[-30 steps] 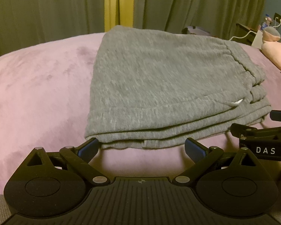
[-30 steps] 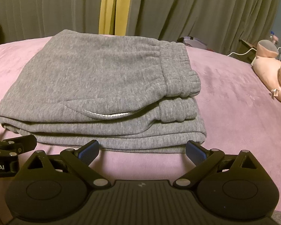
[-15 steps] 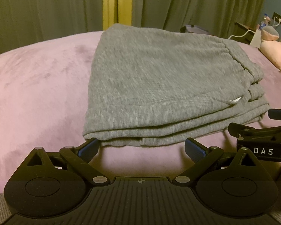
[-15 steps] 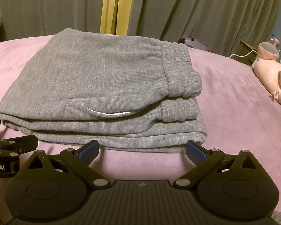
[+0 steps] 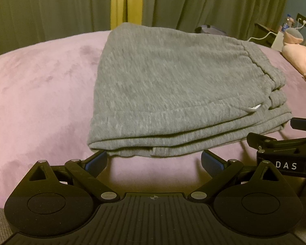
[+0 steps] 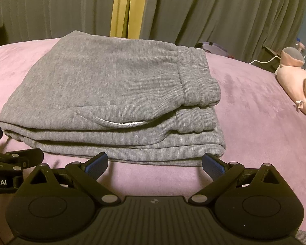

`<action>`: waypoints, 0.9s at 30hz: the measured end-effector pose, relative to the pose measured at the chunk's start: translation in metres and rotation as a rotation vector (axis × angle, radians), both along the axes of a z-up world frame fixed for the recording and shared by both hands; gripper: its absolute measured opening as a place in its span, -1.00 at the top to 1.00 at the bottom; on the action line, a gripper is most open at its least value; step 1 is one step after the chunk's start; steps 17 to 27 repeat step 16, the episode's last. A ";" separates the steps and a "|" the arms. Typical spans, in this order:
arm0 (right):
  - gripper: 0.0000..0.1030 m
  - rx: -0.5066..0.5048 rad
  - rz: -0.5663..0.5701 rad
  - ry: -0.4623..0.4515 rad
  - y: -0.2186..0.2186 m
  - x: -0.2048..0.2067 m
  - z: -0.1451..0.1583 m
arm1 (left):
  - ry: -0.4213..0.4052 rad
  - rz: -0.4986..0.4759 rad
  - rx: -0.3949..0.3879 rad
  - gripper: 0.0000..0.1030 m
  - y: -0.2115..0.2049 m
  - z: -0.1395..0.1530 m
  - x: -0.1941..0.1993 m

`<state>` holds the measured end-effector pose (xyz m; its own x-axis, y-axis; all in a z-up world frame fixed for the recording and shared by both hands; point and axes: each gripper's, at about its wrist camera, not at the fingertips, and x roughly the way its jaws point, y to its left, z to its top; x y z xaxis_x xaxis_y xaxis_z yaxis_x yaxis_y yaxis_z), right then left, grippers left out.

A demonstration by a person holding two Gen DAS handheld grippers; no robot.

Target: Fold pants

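Grey sweatpants [image 5: 173, 94] lie folded in a flat stack on the pink bed cover [image 5: 36, 102], waistband on the right side. In the right wrist view the same pants [image 6: 104, 94] show their elastic waistband [image 6: 200, 85] and a white pocket edge. My left gripper [image 5: 154, 160] is open, just in front of the stack's near-left edge, holding nothing. My right gripper [image 6: 155, 164] is open too, at the near-right edge, with nothing between its blue pads. Each gripper shows at the side of the other's view.
Green curtains with a yellow strip [image 5: 120, 2] hang behind the bed. A pink plush toy [image 6: 295, 85] lies at the right on the cover. A dark side table with a bottle, cables and a wall socket [image 5: 304, 21] stands far right.
Both grippers have drawn slightly back and up from the stack, which sits a little lower in view. The pants have not moved and both grippers stay open.
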<state>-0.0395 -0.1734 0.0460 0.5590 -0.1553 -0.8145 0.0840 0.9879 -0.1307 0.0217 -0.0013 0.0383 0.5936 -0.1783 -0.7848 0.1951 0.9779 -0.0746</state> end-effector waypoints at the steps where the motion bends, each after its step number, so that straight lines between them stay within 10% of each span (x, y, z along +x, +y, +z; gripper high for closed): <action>1: -0.92 0.002 0.001 -0.001 0.000 0.000 0.000 | 0.001 -0.001 0.002 -0.97 -0.001 0.000 0.000; 27: -0.92 0.011 -0.001 -0.001 -0.003 0.001 0.001 | -0.018 -0.005 0.027 -0.97 -0.002 -0.002 0.000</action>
